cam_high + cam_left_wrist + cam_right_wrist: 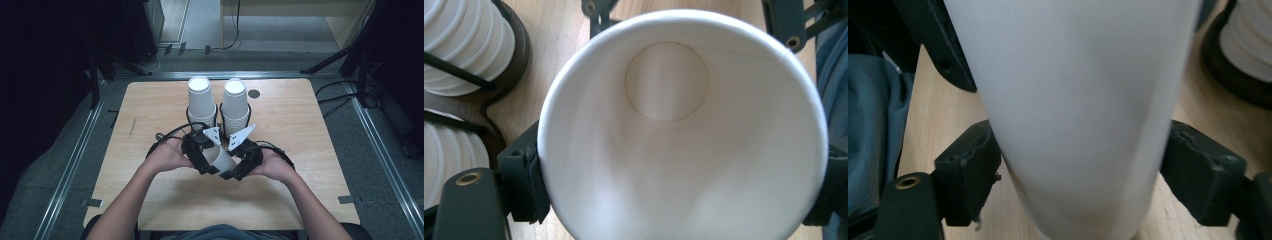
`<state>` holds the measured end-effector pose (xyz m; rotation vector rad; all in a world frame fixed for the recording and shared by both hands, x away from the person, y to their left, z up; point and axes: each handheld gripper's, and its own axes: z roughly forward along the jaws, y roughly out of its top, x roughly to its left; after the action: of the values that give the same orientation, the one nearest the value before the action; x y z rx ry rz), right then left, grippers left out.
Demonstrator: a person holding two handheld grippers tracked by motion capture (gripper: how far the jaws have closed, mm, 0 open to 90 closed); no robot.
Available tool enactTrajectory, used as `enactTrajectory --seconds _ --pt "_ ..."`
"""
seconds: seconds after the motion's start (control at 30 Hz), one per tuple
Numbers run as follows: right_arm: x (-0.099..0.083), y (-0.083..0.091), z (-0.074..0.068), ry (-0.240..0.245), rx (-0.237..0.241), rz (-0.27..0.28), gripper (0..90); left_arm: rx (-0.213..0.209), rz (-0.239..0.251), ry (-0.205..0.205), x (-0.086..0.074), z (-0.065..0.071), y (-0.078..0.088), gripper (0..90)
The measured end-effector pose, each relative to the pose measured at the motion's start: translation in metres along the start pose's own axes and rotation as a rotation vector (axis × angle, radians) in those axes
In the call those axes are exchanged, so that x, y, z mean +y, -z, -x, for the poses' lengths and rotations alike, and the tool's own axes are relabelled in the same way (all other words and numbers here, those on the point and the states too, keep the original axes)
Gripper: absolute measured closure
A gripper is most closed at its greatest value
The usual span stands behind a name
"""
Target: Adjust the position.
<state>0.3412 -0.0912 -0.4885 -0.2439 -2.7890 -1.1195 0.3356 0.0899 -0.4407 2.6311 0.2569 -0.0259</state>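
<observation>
A single white paper cup (pixel 221 161) is held over the near middle of the table, tipped on its side between the two grippers, with its open mouth toward the person's left. In the left gripper view the cup (pixel 684 125) faces the camera mouth-on, its round bottom visible deep inside, and that gripper's black jaws press against the rim on either side. In the right gripper view the cup's plain wall (pixel 1073 110) runs up between the jaws, whose pads sit against it left and right. So the left gripper (pixel 202 152) and the right gripper (pixel 240 160) are both closed on the same cup, each held in a hand, with cables looping back along the wrists.

Just beyond them stand two tall stacks of upside-down white cups, the left stack (pixel 201 100) and the right stack (pixel 235 102), side by side in a dark wire holder (pixel 220 125).

The table (pixel 150 115) is pale wood with rounded corners; a small dark round disc (pixel 254 93) lies near the far edge. Around it is grey floor (pixel 370 145) with metal rails, dark stand legs and cables, and light wooden furniture at the back. No printing or label is readable on the cups
</observation>
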Motion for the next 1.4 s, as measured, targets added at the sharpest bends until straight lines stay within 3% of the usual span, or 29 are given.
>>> enactTrajectory --seconds 0.2,0.3,0.37,0.47,0.63,1.0,1.4 --pt "0.000 -0.004 -0.002 0.020 0.006 -0.027 22.7 -0.023 0.000 0.014 -0.003 -0.001 -0.004 10.4" --pt "0.000 -0.002 -0.003 0.036 -0.002 -0.014 22.5 -0.008 0.032 0.011 -0.004 0.000 -0.002 7.7" --pt "0.001 0.001 -0.003 0.039 -0.009 0.004 22.4 -0.012 0.050 0.036 -0.005 -0.001 -0.001 0.0" --pt "0.001 0.004 -0.003 0.042 -0.019 0.012 22.4 0.000 0.087 0.059 -0.007 -0.003 0.003 0.0" --pt "0.001 0.011 -0.001 0.029 -0.028 0.033 22.3 -0.016 0.179 0.099 -0.013 -0.008 0.010 0.0" --pt "-0.001 0.035 0.002 -0.010 -0.063 0.108 22.2 -0.045 0.298 0.175 -0.028 -0.013 0.017 0.0" --pt "-0.005 0.049 0.001 -0.021 -0.083 0.143 22.1 -0.057 0.351 0.200 -0.034 -0.009 0.014 0.0"
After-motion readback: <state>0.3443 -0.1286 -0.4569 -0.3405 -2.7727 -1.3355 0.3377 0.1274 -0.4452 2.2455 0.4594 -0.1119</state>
